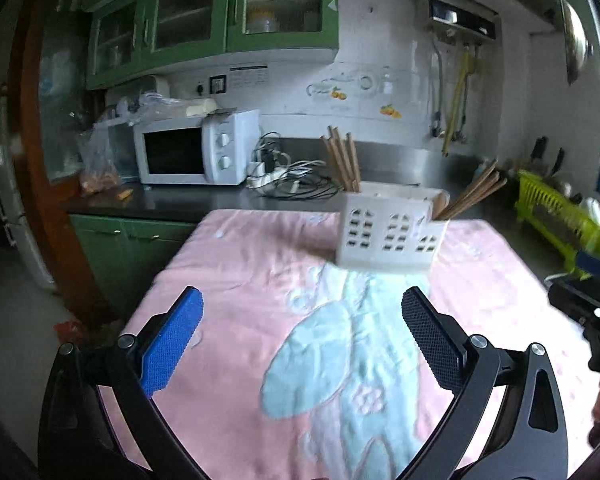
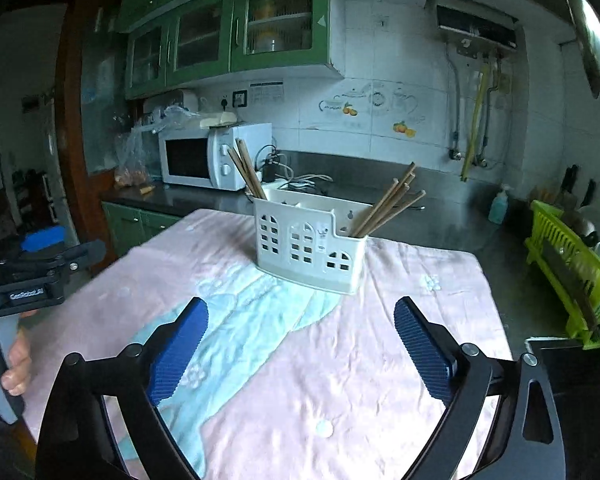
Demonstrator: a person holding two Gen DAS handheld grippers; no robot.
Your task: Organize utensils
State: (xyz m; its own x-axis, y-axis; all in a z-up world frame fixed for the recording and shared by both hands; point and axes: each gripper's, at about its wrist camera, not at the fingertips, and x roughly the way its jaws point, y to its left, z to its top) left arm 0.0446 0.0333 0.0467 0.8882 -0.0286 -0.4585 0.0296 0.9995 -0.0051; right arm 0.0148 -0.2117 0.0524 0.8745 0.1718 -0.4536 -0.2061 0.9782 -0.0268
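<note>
White utensil caddy (image 2: 310, 246) standing upright on the pink-and-blue cloth (image 2: 340, 360), toward the far edge of the table. Two bundles of wooden chopsticks inside: left bunch (image 2: 247, 174) in the left end compartment, leaning left; right bunch (image 2: 392, 202) in the right end compartment, fanned out to the right. Middle compartments apparently bare, though their depths stay hidden. No loose utensil anywhere on the cloth in either view. Judging from that, sorting looks largely finished, perhaps complete; at most, tidying the splayed right bunch or merging the two bunches left to do.

Left gripper (image 1: 302, 330) spread wide, holding nothing, hovering over the cloth well short of the caddy. Right gripper (image 2: 300, 340) likewise spread wide and bare, nearer the caddy but apart from it.

Beyond: steel counter with a white microwave (image 2: 214, 156), tangled cables (image 1: 296, 184), green dish rack (image 2: 572, 272) at right.
</note>
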